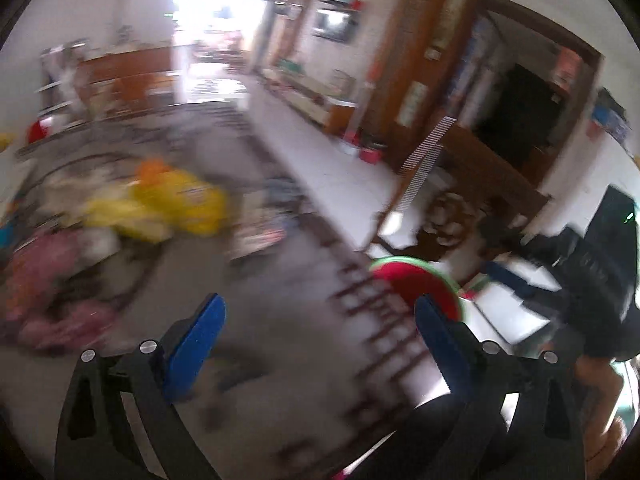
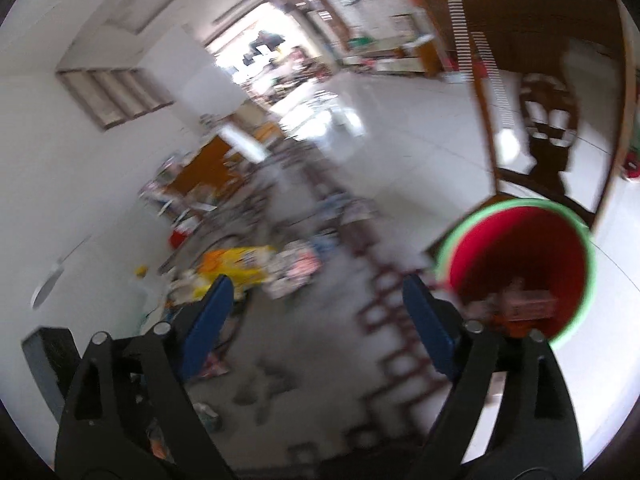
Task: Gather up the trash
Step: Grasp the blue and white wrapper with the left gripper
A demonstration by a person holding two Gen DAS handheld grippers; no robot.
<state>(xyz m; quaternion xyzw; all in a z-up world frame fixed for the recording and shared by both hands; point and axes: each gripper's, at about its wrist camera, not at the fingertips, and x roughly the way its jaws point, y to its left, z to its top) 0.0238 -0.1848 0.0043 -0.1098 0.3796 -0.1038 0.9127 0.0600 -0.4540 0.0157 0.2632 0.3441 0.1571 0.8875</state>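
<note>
A red bucket with a green rim stands past the edge of a grey patterned cloth, at the right of the right wrist view, with orange and pink wrappers lying inside it. The bucket also shows in the left wrist view, just beyond the right fingertip. A blurred heap of trash lies on the cloth: yellow and orange bags, pink wrappers, and printed packets. My left gripper is open over the cloth with nothing between its blue pads. My right gripper is open and empty too.
A grey cloth with a dark red border covers the table. A carved wooden chair stands behind the bucket on the white tiled floor. A person's dark clothing and leg show at the right. Wooden cabinets line the far wall.
</note>
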